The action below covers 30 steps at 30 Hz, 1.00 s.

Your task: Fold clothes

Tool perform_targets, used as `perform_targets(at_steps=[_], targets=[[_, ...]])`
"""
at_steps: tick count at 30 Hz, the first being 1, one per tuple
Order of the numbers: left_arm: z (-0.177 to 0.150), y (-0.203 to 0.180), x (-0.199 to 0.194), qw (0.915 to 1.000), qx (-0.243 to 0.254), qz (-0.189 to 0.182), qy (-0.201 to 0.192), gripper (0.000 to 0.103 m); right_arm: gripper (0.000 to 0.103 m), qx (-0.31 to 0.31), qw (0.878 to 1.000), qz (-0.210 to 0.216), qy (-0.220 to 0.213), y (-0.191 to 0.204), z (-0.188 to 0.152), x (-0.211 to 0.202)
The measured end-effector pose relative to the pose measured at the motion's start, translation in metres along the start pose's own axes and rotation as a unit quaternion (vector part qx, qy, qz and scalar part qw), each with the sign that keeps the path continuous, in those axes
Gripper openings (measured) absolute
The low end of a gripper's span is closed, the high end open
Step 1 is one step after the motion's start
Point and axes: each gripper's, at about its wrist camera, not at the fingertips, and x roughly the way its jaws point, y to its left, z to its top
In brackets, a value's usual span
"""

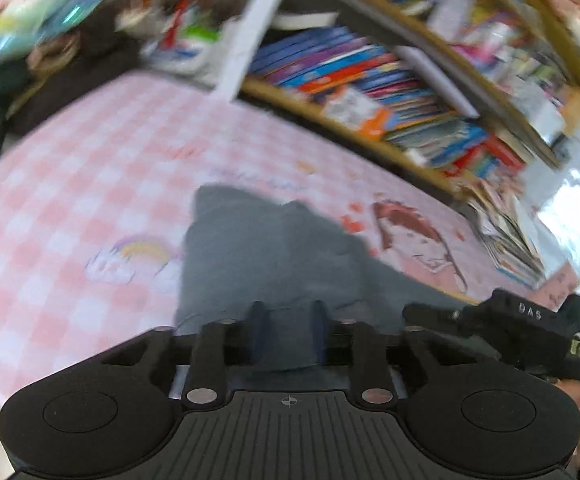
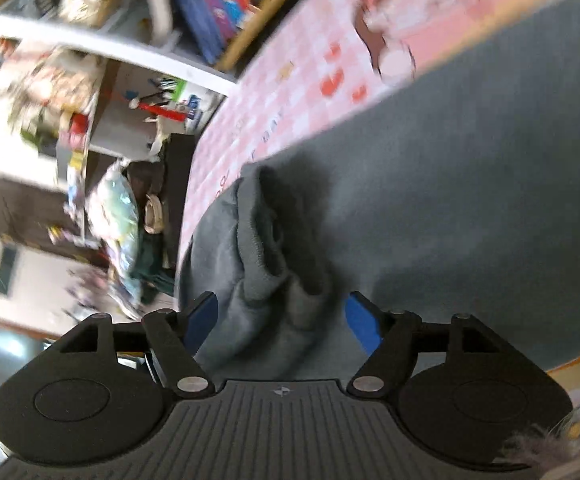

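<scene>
- Left claw (image 1: 287, 334): blue fingers narrowly apart, pinching grey garment (image 1: 266, 256) between them
- Right claw (image 2: 281, 322): spread wide, bunched grey fold lying between fingers, no grip evident
- Garment spread over pink checked cloth (image 1: 70, 200) on desk, partly lifted
- Bookshelf (image 1: 390, 92) behind; both views motion-blurred

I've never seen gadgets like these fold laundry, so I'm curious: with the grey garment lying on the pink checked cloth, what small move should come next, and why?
Probably close the right gripper on the bunched fold of the grey garment. Its blue fingers stand wide apart with that fold between them, not yet pinched. The left gripper looks already narrowed on the cloth, though blur makes that uncertain.
</scene>
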Motion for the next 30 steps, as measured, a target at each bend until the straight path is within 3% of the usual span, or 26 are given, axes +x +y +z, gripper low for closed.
perform_targets(at_steps=[2, 3, 4, 5, 8, 11, 14, 16, 20, 24, 30], targets=[[-0.002, 0.011, 0.002, 0.9998, -0.014, 0.002, 0.014, 0.014, 0.067, 0.020, 1.000, 0.001, 0.006, 0.001, 0.000, 0.010], [-0.001, 0.012, 0.002, 0.9998, -0.011, 0.002, 0.017, 0.014, 0.059, 0.030, 1.000, 0.001, 0.009, 0.002, 0.001, 0.015], [0.000, 0.014, 0.003, 0.9998, -0.009, 0.001, 0.020, 0.014, 0.040, 0.040, 0.999, 0.001, 0.011, 0.003, 0.001, 0.020], [0.001, 0.015, 0.004, 0.9997, -0.006, 0.001, 0.023, 0.014, 0.029, 0.051, 0.999, 0.002, 0.014, 0.004, 0.001, 0.025], [0.005, 0.017, 0.004, 0.9996, 0.009, -0.001, 0.028, 0.014, 0.017, 0.047, 0.999, 0.011, 0.008, 0.013, 0.000, 0.026], [0.007, 0.016, 0.001, 0.9992, 0.031, -0.011, 0.023, 0.014, 0.017, 0.005, 0.999, 0.042, -0.019, 0.029, -0.002, -0.001], [0.008, 0.015, 0.012, 0.9975, 0.042, -0.031, 0.048, 0.014, 0.017, 0.016, 0.999, 0.019, -0.027, 0.023, -0.003, -0.011], [0.008, 0.014, 0.019, 0.9961, 0.047, -0.039, 0.064, 0.014, 0.018, 0.052, 0.998, -0.019, -0.009, 0.005, -0.003, 0.001], [0.013, 0.010, 0.012, 0.9954, 0.063, -0.057, 0.045, 0.015, 0.030, 0.066, 0.997, -0.033, -0.019, -0.003, -0.006, 0.001], [0.020, 0.014, 0.002, 0.9954, 0.057, -0.076, 0.008, 0.015, 0.031, 0.066, 0.996, -0.035, -0.042, -0.005, -0.008, -0.007], [0.026, 0.019, 0.010, 0.9963, 0.035, -0.078, 0.008, 0.015, 0.042, 0.027, 0.990, -0.085, -0.107, -0.002, -0.010, -0.046]])
